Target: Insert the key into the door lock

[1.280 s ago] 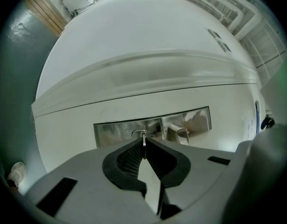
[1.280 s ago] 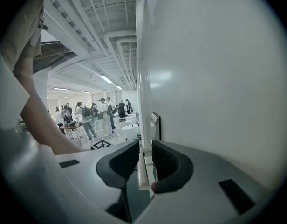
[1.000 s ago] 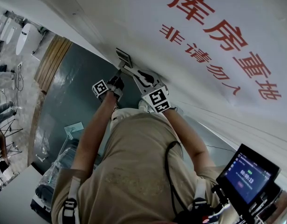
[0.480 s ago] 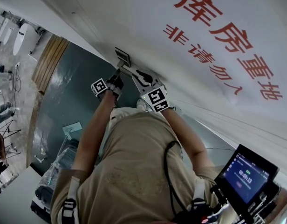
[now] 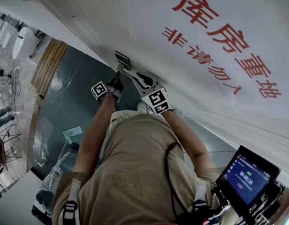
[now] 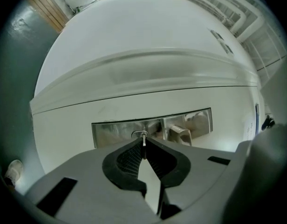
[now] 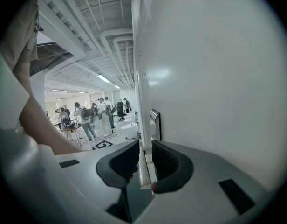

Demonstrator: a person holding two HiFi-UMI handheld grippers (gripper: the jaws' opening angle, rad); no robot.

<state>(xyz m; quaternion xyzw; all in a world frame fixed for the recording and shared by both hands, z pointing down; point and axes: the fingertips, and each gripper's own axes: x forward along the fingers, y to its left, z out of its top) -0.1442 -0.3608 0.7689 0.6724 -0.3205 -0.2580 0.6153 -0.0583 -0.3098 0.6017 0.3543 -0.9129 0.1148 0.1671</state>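
On the white door [image 5: 149,18], a metal lock plate [image 5: 122,59] carries the keyhole [image 6: 140,134] and a door handle [image 6: 180,134]. My left gripper [image 6: 143,143] is shut on a thin metal key [image 6: 143,139] held edge-on. The key's tip is at the keyhole, and I cannot tell how deep it sits. In the head view the left gripper [image 5: 117,76] points at the plate from below. My right gripper [image 7: 144,148] is closed around the handle lever [image 7: 142,167], with its pads on either side of it; in the head view this gripper [image 5: 136,76] sits just right of the plate.
Large red characters [image 5: 215,32] cover the door. A dark green floor [image 5: 74,97] and a wooden strip [image 5: 48,64] lie to the left. A small screen [image 5: 247,175] hangs at my lower right. Several people [image 7: 94,113] stand far off in the hall.
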